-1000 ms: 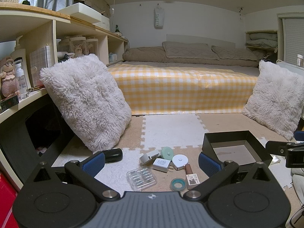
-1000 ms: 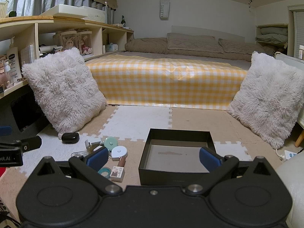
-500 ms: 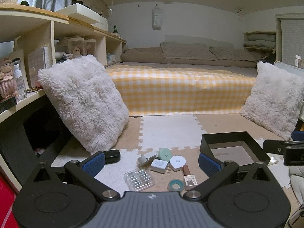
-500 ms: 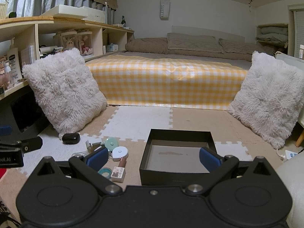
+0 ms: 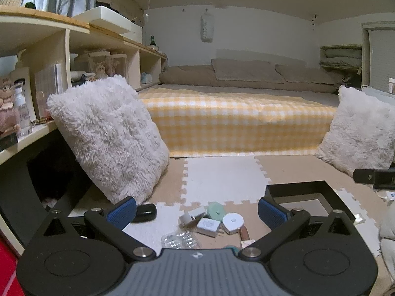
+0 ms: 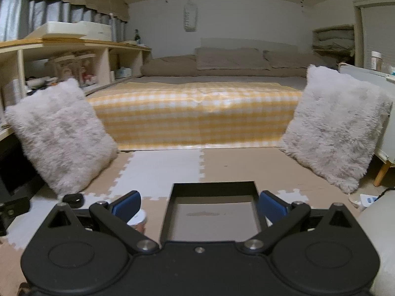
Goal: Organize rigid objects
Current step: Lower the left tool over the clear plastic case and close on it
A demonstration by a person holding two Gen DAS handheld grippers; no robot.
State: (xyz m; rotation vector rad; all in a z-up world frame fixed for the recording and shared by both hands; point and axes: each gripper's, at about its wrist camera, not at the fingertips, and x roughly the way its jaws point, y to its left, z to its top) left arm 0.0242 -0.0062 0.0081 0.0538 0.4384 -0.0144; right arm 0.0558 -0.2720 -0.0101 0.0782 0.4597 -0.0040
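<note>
A: What's at the back of the room?

B: A bed (image 5: 237, 120) with a yellow-and-white checked cover, and brown pillows (image 5: 244, 74) lined along the white wall behind it.

A: And on the floor?

B: Interlocking foam mats (image 5: 222, 180) in beige and white. A shaggy white cushion (image 5: 108, 138) leans against the wooden shelf unit (image 5: 66, 49) on the left; a second fluffy cushion (image 6: 335, 125) stands tilted at the right.

A: What's on the shelves?

B: A pump bottle (image 5: 22, 74), a small doll (image 5: 7, 103) and clear jars; details are blurred. Folded bedding (image 5: 340, 56) is stacked in a niche on the far right.
</note>
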